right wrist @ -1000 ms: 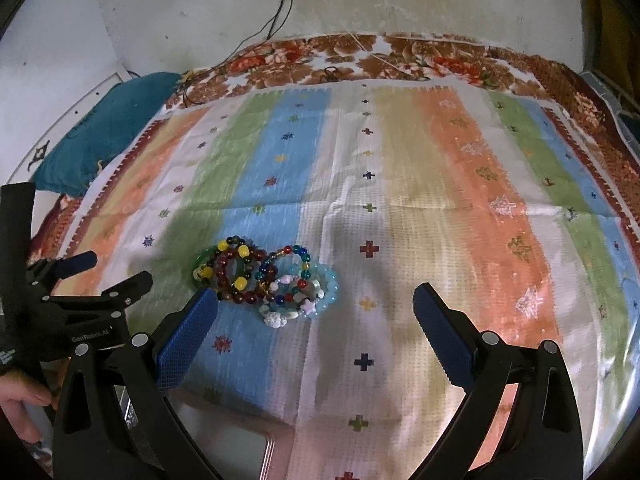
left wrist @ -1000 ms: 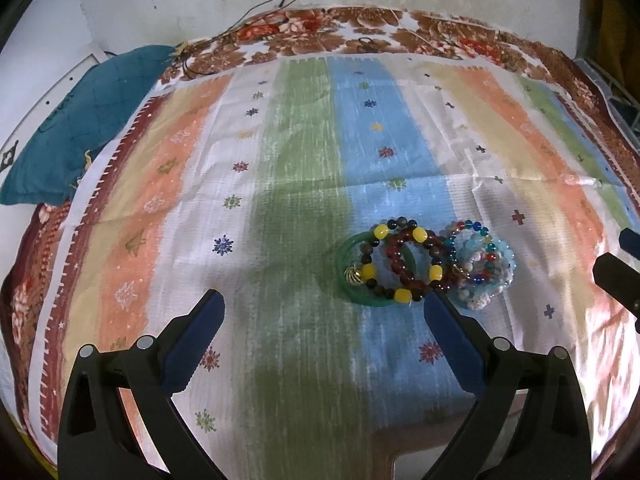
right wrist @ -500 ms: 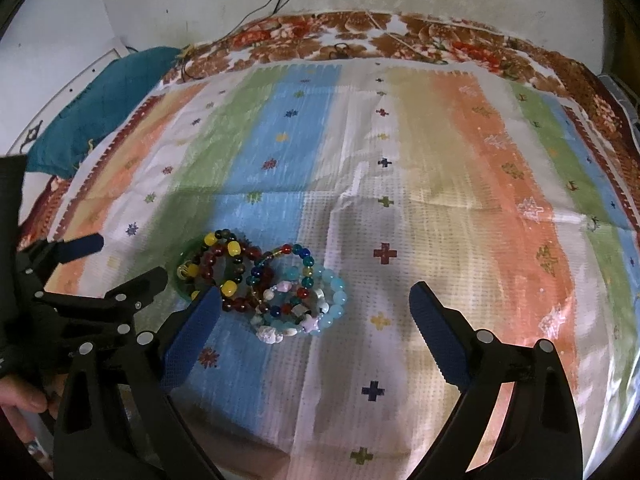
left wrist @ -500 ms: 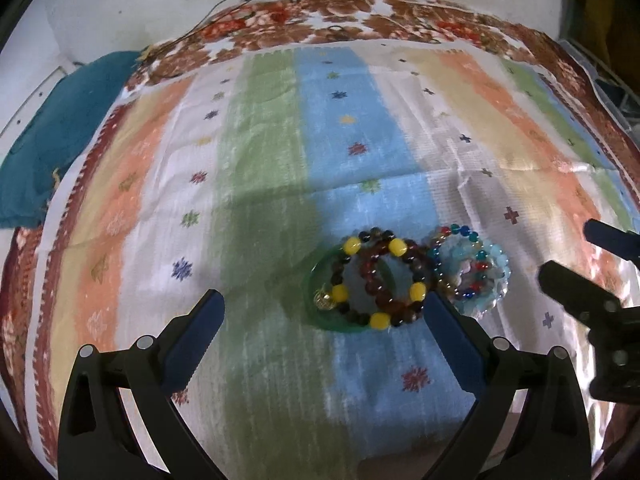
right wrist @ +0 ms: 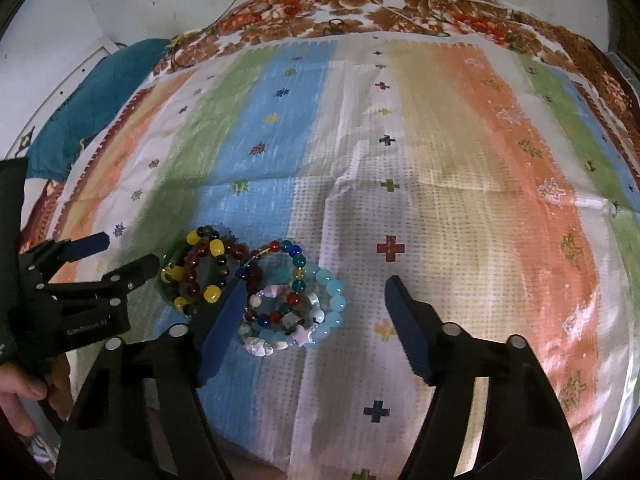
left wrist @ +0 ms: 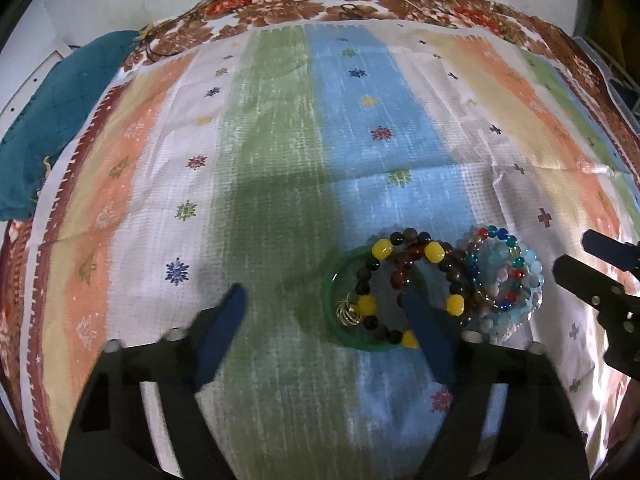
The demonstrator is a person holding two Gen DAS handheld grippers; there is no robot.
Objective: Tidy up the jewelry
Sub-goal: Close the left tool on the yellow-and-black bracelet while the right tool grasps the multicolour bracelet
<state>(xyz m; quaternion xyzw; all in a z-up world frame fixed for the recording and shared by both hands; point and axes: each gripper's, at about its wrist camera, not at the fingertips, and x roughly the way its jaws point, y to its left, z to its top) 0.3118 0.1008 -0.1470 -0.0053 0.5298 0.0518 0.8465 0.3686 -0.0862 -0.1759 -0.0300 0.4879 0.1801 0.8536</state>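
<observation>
A pile of bracelets lies on the striped cloth. A green bangle (left wrist: 335, 280) holds a dark beaded bracelet with yellow beads (left wrist: 434, 252) and a gold charm. Beside it lie light blue and multicoloured bead bracelets (left wrist: 516, 280), also in the right wrist view (right wrist: 332, 300). My left gripper (left wrist: 326, 304) is open, its right finger over the bangle and dark beads. My right gripper (right wrist: 316, 300) is open around the blue bracelets, its left finger between the two piles. The yellow-beaded bracelet (right wrist: 212, 264) sits left of it.
The striped cloth (right wrist: 460, 184) covers the table, with a brown floral border at the back. A teal cushion (left wrist: 52, 120) lies at the far left. Cables run along the white wall behind. A hand (right wrist: 16, 396) holds the left gripper.
Both grippers have moved forward and down to the bracelets. The left one's right finger now overlaps the green bangle. The right one now straddles the blue bracelets.
</observation>
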